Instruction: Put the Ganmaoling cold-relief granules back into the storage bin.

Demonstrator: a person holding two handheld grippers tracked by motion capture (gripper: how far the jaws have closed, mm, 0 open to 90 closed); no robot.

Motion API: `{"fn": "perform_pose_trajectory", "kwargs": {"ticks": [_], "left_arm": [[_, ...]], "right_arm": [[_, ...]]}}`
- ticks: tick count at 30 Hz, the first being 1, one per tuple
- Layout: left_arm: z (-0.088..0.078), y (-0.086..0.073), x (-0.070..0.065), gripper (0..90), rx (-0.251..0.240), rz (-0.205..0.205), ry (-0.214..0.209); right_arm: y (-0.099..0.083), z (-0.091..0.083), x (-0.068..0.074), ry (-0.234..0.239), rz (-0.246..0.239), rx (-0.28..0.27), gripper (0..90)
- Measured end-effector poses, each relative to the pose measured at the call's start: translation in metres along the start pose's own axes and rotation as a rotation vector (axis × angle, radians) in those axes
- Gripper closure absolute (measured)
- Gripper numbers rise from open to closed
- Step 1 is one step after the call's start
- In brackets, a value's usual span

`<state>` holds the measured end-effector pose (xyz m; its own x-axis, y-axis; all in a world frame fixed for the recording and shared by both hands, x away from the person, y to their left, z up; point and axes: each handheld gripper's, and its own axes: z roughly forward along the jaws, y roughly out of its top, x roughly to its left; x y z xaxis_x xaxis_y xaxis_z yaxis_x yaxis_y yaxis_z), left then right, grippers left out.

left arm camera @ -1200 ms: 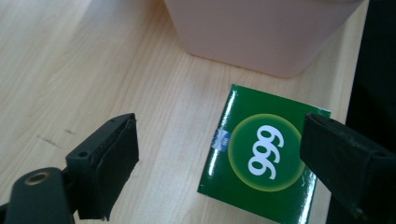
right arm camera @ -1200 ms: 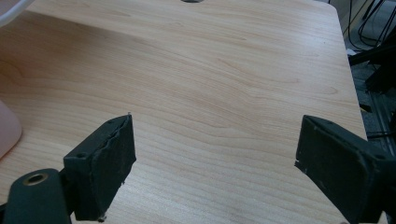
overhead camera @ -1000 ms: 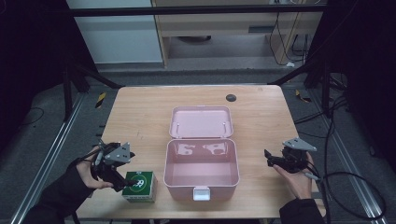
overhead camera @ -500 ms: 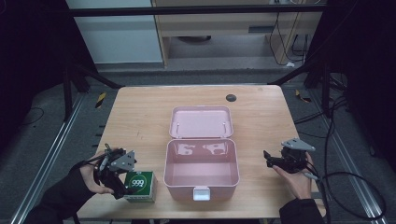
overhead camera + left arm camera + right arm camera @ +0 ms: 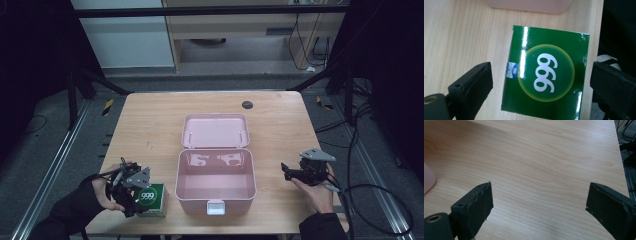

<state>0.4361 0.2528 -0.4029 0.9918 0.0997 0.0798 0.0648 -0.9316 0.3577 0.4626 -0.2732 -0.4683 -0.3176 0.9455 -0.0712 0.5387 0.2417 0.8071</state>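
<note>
While left tongs [image 5: 541, 82] straddle it, green box [image 5: 546, 72] runs off-frame.

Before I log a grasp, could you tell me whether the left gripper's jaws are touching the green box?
Apart. The left gripper view shows the left gripper open, bare table between each jaw and the green box.

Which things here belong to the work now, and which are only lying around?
In use, likely:
- left claw, open over the green box
- pink case, lid open
- right claw, open, waiting

Lying about:
- black disc on the table
</note>
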Motion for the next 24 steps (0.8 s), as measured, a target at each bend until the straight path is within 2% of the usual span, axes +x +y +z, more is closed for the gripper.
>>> {"fn": "perform_pose_trajectory", "kwargs": {"ticks": [7, 24], "left_arm": [[0.008, -0.003, 0.002, 3.8, -0.002, -0.009, -0.003], [0.027, -0.010, 0.004, 5.7, 0.028, -0.005, -0.045]], "right_arm": [[0.000, 0.001, 0.000, 0.001, -0.008, 0.008, 6.8], [-0.002, 0.004, 0.002, 0.005, -0.023, 0.027, 6.4]]}}
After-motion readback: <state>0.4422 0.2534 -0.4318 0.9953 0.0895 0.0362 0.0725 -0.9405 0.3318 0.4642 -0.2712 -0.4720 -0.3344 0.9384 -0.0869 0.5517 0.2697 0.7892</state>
